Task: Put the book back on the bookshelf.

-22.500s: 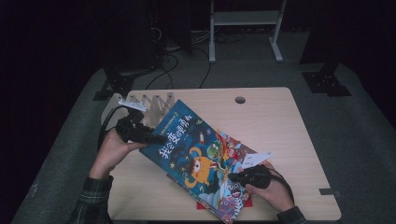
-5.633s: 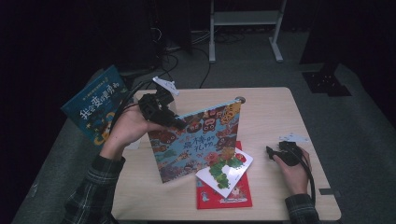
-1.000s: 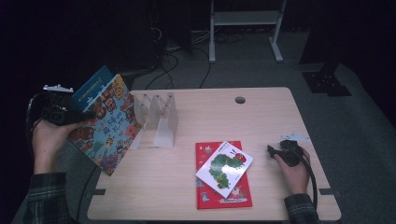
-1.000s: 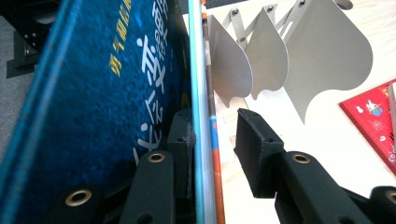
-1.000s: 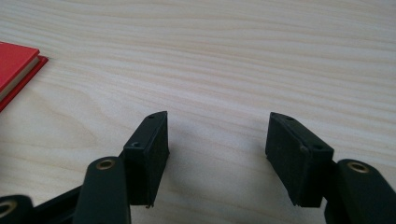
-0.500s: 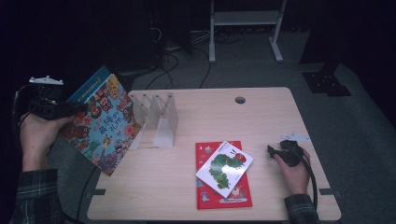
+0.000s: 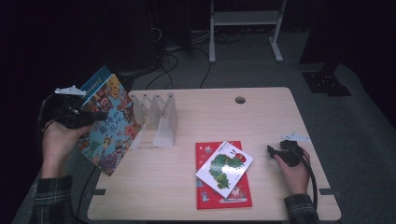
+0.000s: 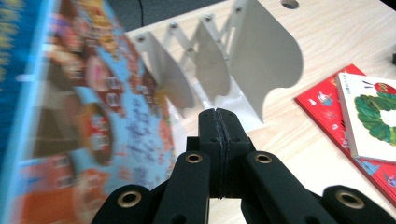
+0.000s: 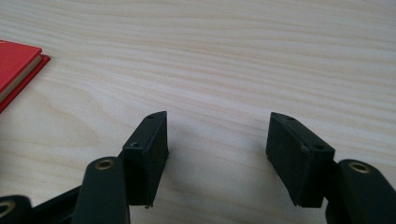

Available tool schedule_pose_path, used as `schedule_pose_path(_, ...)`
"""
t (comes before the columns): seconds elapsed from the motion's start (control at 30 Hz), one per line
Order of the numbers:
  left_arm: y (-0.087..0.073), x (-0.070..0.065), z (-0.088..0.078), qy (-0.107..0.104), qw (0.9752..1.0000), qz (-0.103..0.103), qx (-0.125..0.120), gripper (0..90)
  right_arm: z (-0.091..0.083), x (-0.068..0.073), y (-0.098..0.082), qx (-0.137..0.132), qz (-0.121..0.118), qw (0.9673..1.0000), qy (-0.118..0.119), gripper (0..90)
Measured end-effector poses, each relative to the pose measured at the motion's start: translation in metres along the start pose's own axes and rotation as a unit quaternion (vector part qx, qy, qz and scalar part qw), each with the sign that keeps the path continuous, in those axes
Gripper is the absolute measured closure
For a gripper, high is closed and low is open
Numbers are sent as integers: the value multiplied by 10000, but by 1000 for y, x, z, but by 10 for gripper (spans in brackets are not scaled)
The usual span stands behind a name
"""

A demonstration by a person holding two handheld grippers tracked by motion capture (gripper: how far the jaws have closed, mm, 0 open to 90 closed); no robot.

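Standing at the left edge of the pale wooden table (image 7: 280, 116), two large picture books lean together: a colourful cartoon-covered picture book (image 7: 109, 128) in front and a blue-covered book (image 7: 95, 80) behind it. The left gripper (image 7: 99, 116) is just beside the front book's cover, its jaws pressed flat together with nothing between them. They have just been closing, and in the left gripper view the black pads (image 8: 219, 130) meet in a tight seam while the blurred cartoon cover (image 8: 93, 121) stands just to their left, not clamped.

Beyond those closed jaws and a little to the right stands a white metal accordion-style book rack (image 8: 243, 60), its curved dividers upright and its slots empty. In the high view the rack (image 7: 156, 119) stands between the leaning books and the middle of the table.

Farther right of the left gripper, well apart from it, a flat red hardcover book (image 7: 224, 191) lies on the table with a white caterpillar-covered book (image 7: 224, 167) lying askew on top of it.

The right gripper (image 7: 273, 150) rests low over the table near the right edge, held by the person's right hand (image 7: 292, 170). Its jaws stand apart with bare wood between them, and the red book's corner (image 9: 16, 63) lies off to their left, near but not touching.
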State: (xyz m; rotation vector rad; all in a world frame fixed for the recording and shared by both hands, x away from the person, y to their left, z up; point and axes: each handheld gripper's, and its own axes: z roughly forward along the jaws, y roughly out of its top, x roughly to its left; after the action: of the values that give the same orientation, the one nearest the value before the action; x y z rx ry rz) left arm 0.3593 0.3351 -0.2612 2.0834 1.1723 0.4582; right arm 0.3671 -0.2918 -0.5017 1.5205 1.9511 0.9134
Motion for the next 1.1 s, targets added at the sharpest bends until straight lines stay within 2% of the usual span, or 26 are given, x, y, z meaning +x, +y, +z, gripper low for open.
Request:
schedule_pose_path(0.17,-2,-20,18,-2,9997,170,197,896,0,0,0,-5,-18,10000,2,372)
schedule_pose_path(0.37,-11,-37,45,-246,9988,246,331,897,0,0,0,-4,-18,10000,5,371)
schedule_pose_path(0.53,-21,-49,66,-362,9982,249,406,897,0,0,0,0,-10,10000,6,370)
schedule_pose_path(0.87,-46,-72,104,-665,9954,472,504,895,0,0,0,3,-9,10000,9,367)
schedule_pose_path(1.0,-59,-82,118,-694,9947,582,482,865,0,0,0,12,-34,10000,33,356)
schedule_pose_path(1.1,-71,-90,132,-621,9943,683,531,823,-2,0,-1,7,-72,9999,72,368)
